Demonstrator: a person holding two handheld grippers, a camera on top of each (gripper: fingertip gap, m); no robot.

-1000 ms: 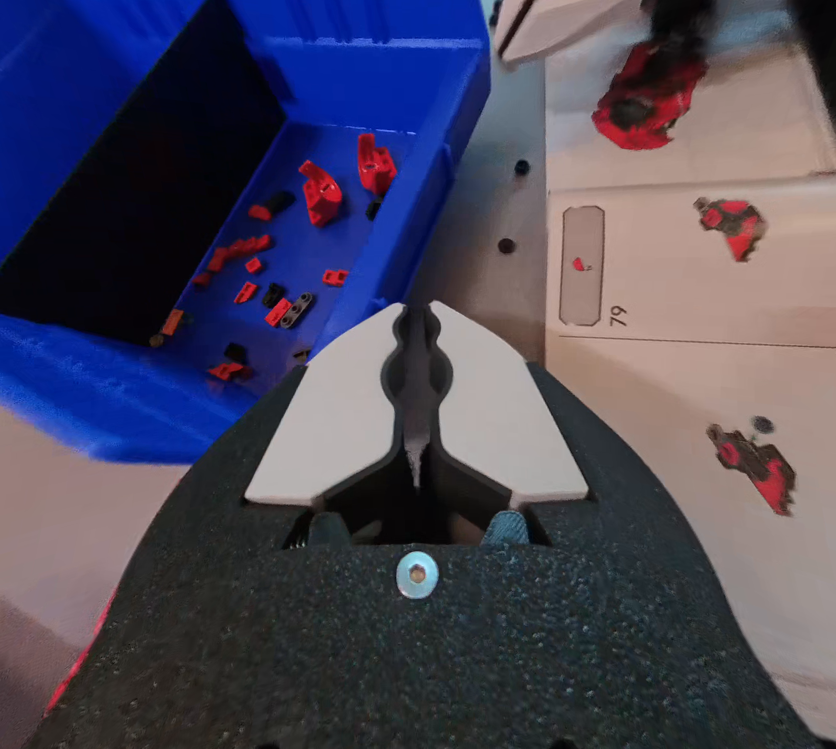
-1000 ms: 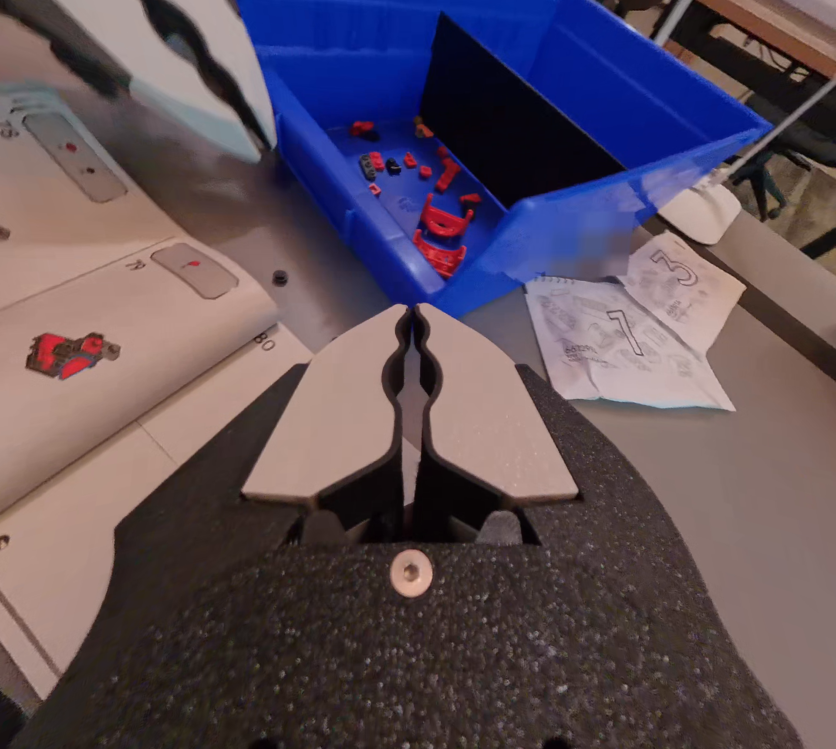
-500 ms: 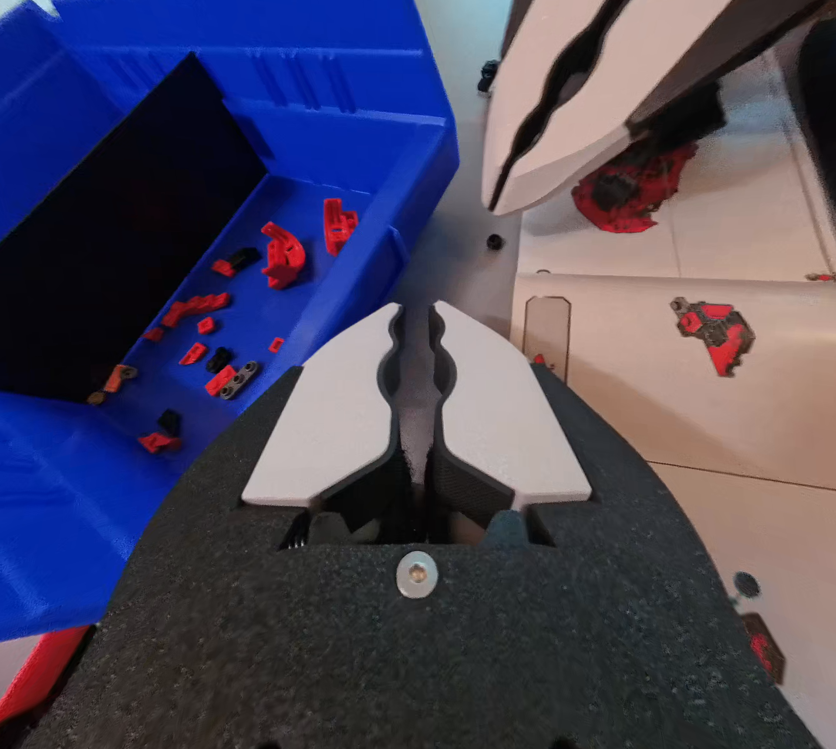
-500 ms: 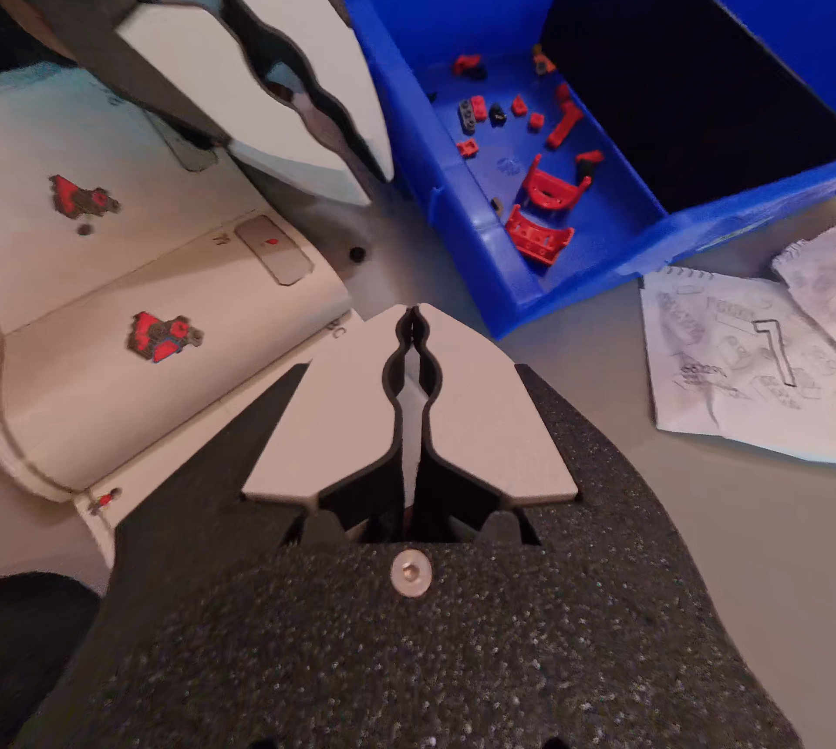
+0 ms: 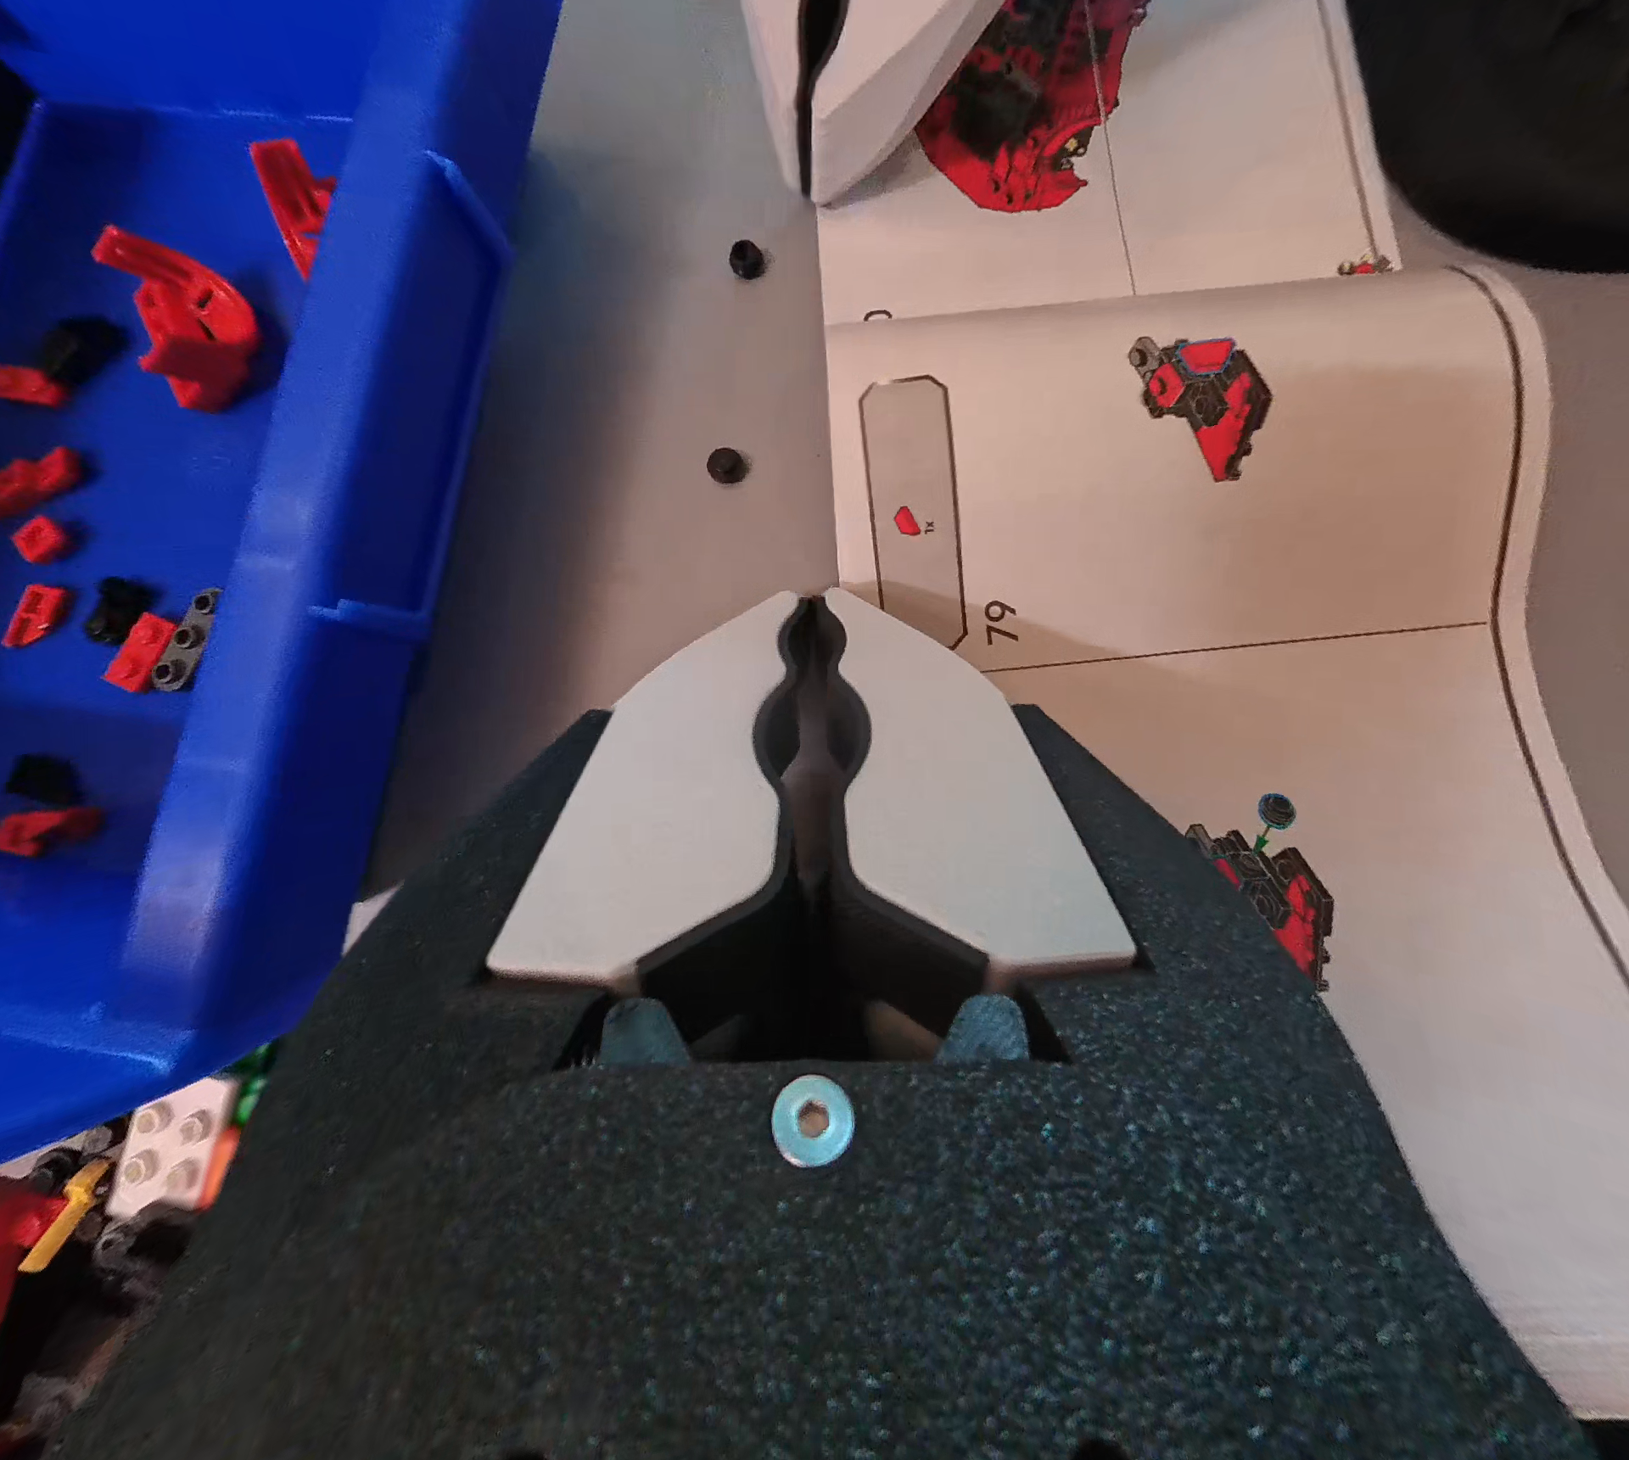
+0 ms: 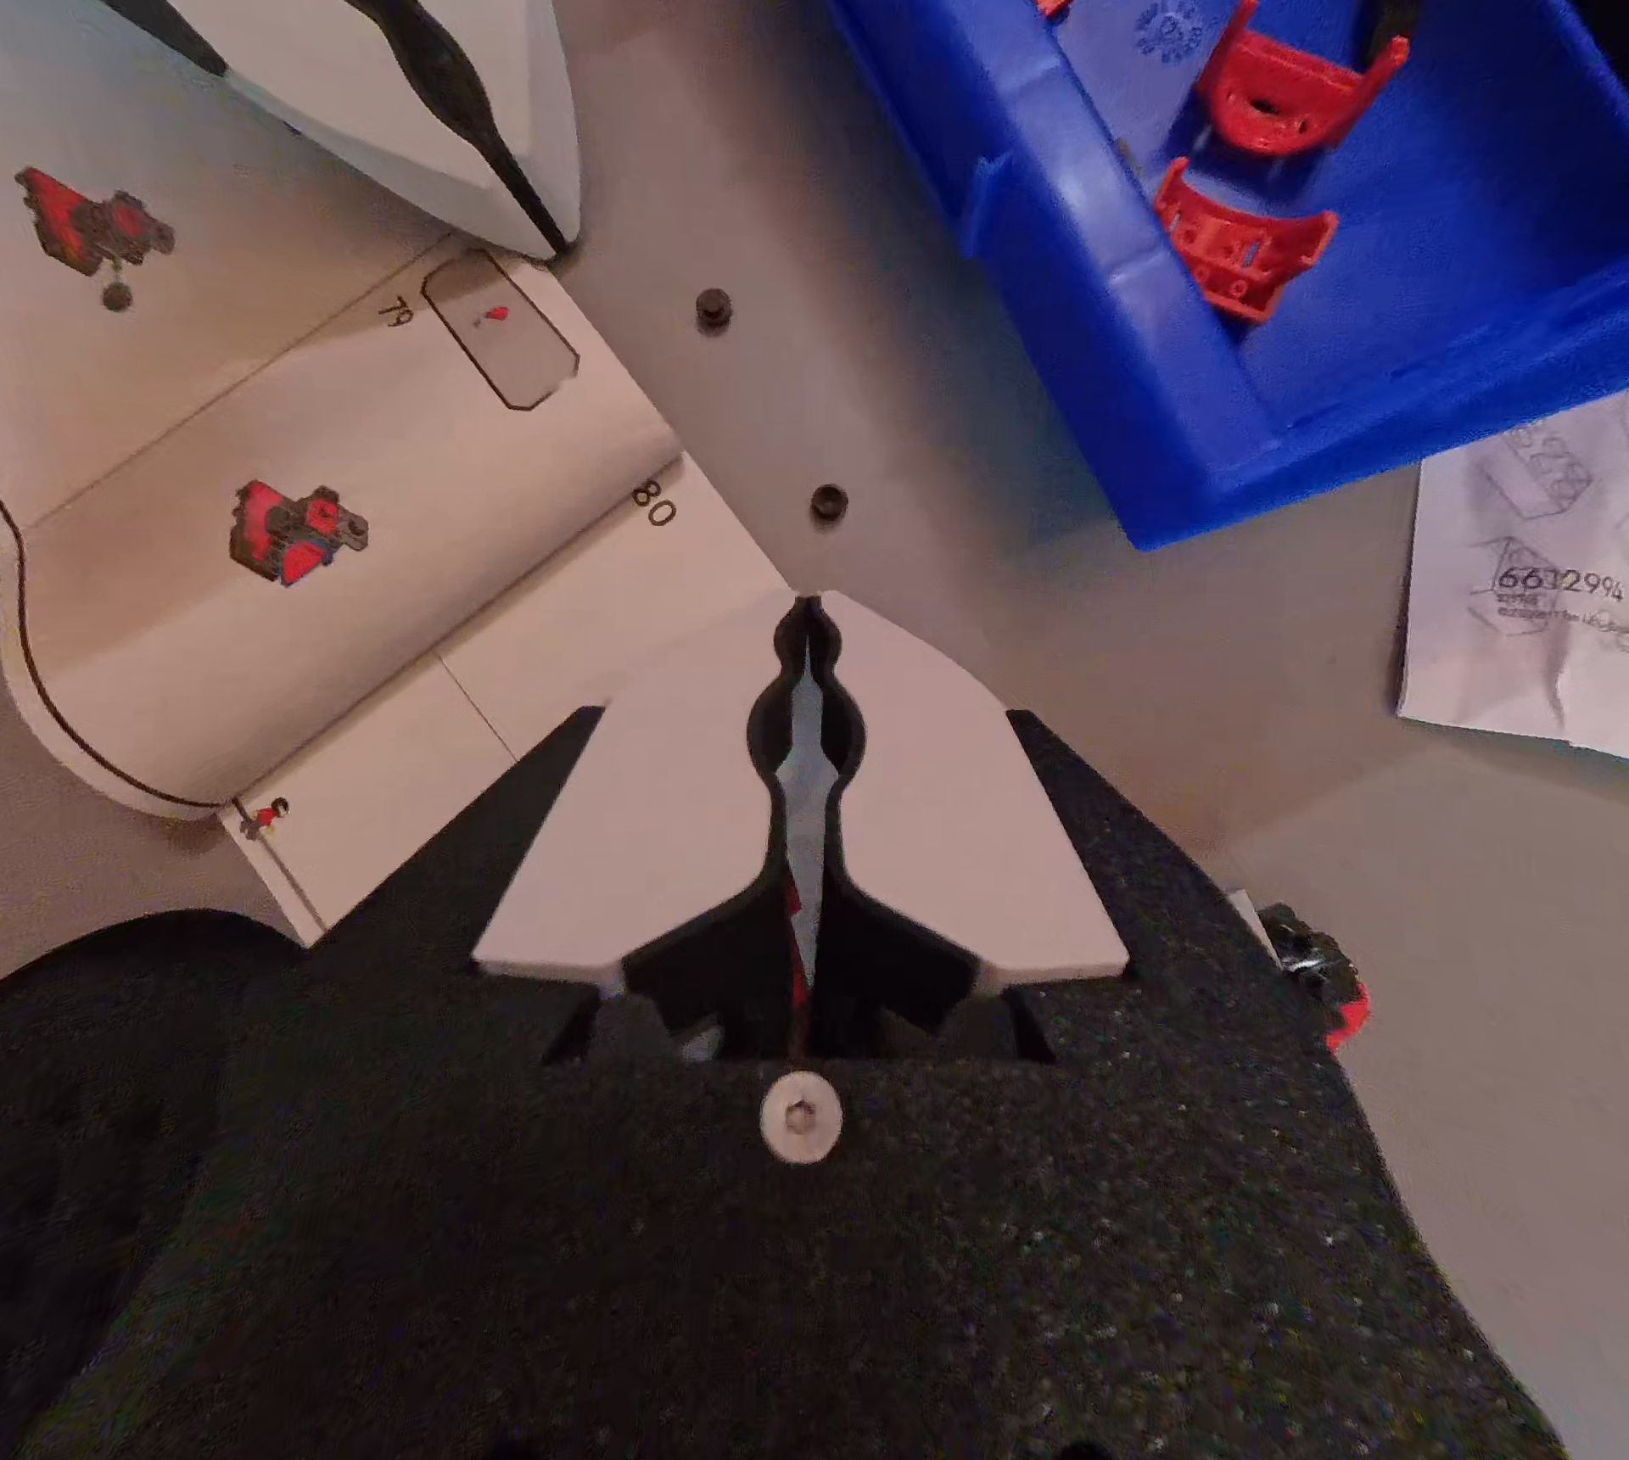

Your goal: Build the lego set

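Table (image 5: pixel 652 122): grey top, carried everything else in view; bare strip ran between bin and booklet.
Bin (image 5: pixel 291 501): blue plastic, open top, stood on the table left of the booklet in the left wrist view; seen at upper right in the right wrist view (image 6: pixel 1040 122).
Booklet (image 5: pixel 1234 554): white instruction pages lay open on the table, upper page curling at its edge; printed pictures of a red-and-black model on several panels. Also at left in the right wrist view (image 6: pixel 370 466).
Left gripper (image 5: pixel 811 600): black body, pale fingers brought together, tips touching, nothing between them; hovered over the near corner of the booklet. Its fingers also showed at upper left of the right wrist view (image 6: pixel 551 241), tips together above the page edge.
Right gripper (image 6: pixel 807 598): fingers closed tip to tip, empty at the tips; sat over the booklet's corner beside bare table. Appeared at the top of the left wrist view (image 5: pixel 815 184), tips down near the page.
Paper bags (image 6: pixel 1516 589): crumpled white, flat on the table just right of the bin.
Lego pieces (image 6: pixel 1269 96): loose red, black and grey parts scattered on the bin floor, two larger red curved ones nearest the bin's front wall; same lot in the left wrist view (image 5: pixel 176 325).
Mixed bricks (image 5: pixel 167 1153): white, yellow, red, heaped below the bin's near corner; detail blurred.
Black pegs (image 5: pixel 747 259): two small round ones, apart, on the table between bin and booklet.
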